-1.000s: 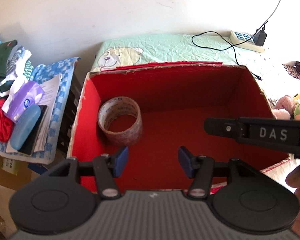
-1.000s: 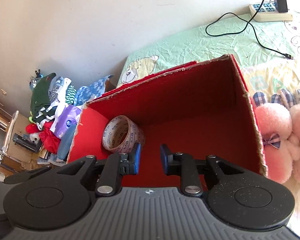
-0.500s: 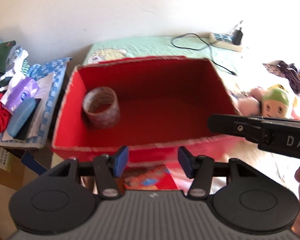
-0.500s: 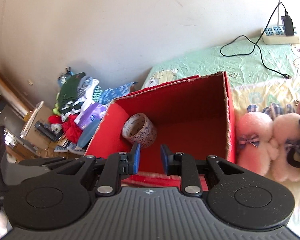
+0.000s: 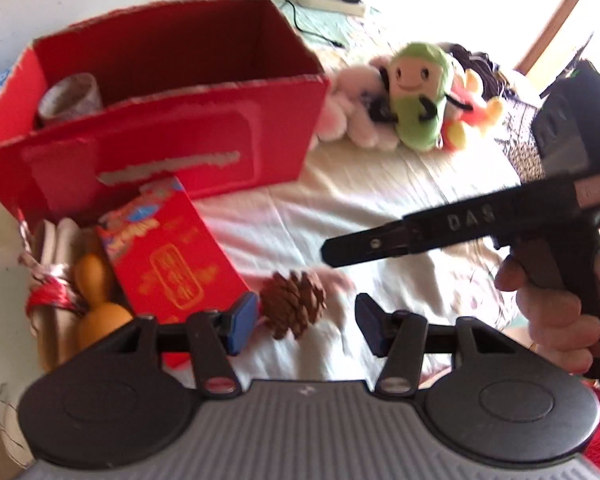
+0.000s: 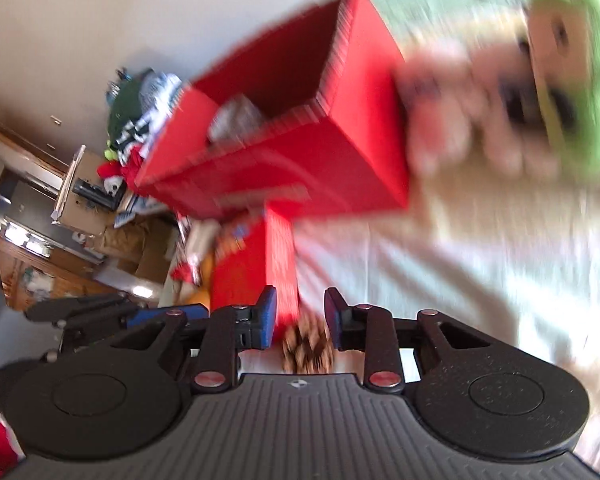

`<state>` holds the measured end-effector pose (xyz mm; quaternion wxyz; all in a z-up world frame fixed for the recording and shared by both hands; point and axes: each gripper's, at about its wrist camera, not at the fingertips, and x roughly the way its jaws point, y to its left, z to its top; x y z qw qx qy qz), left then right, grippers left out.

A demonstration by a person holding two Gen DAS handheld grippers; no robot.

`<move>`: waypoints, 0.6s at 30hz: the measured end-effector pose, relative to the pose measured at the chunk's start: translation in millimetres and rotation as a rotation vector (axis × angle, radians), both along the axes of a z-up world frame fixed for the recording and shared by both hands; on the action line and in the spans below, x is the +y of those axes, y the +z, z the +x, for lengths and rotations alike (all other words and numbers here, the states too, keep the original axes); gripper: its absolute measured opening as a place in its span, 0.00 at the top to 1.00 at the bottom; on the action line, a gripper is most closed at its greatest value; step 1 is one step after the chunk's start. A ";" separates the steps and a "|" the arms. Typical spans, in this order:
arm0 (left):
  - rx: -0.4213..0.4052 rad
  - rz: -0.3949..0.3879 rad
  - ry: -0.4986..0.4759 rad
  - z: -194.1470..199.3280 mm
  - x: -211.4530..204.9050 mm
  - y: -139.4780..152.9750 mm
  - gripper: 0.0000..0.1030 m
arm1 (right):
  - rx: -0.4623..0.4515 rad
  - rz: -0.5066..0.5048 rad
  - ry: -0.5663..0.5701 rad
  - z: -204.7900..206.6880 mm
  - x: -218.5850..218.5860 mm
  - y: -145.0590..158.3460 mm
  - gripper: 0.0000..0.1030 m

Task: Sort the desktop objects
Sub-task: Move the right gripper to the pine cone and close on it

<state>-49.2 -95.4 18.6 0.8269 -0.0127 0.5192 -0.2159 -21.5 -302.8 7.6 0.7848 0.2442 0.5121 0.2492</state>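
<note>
Brown pine cone [image 5: 293,305] lies on the bed, between the left claw [image 5: 306,327] pads – open, not touching. Right claw [image 6: 300,317], empty and opening, hangs just above it.

The left gripper [image 5: 306,322] is hovering with jaws apart over a pine cone [image 5: 294,304] on the white bedding [image 5: 380,216], beside a red packet [image 5: 168,256] fronting the red box [image 5: 172,136]
</note>
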 end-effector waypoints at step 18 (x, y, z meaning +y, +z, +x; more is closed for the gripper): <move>0.013 0.042 0.008 12.0 -29.1 -36.4 0.47 | 0.234 0.199 -0.031 9.8 -3.2 -55.7 0.49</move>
